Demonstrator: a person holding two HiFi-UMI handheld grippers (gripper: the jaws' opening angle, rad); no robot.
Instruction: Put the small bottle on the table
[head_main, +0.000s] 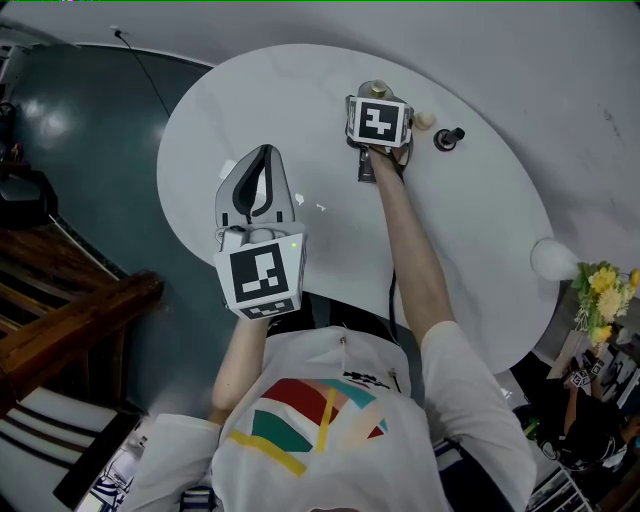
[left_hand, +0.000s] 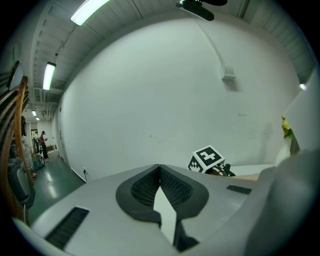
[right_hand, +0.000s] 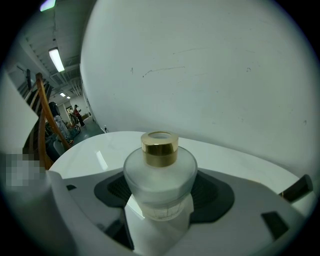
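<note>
Two fingers of our right gripper clasp the small frosted-glass bottle. It is round-shouldered with a shiny gold collar at its neck, and it stands upright between the dark ribbed pads, over the round white table. We hold our left gripper nearer our body, its fingers pressed together with nothing between them.
</note>
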